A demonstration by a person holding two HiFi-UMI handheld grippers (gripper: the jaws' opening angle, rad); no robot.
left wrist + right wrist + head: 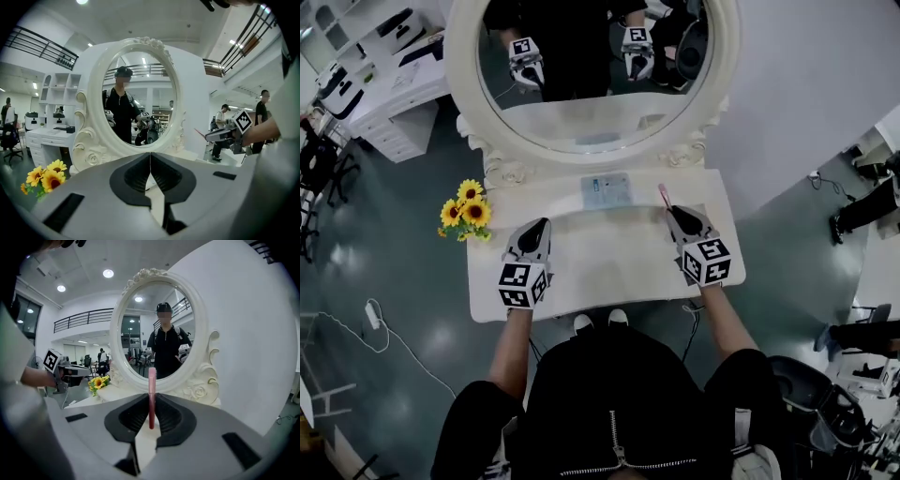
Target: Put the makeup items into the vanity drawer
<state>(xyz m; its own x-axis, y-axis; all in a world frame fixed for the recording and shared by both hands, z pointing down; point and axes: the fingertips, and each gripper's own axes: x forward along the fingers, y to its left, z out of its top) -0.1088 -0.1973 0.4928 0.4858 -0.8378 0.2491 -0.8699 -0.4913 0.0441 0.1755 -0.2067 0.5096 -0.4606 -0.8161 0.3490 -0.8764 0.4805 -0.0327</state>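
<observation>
My right gripper (672, 212) (152, 399) is shut on a slim pink makeup stick (152, 380), which stands up between its jaws. The stick (664, 195) pokes out toward the mirror, over the right side of the white vanity top (609, 267). In the left gripper view the right gripper (220, 135) shows at the right with the pink tip ahead of it. My left gripper (542, 225) (150, 157) hovers over the left side of the vanity top, jaws shut with nothing between them. A flat pale blue item (607, 190) lies at the back centre, below the mirror. No drawer front is visible.
A large oval mirror (591, 141) in a carved white frame rises at the back of the vanity. A bunch of sunflowers (465, 211) sits at its left edge. White desks (389, 103) stand far left, a power strip and cable (373, 317) lie on the floor, and people stand at right.
</observation>
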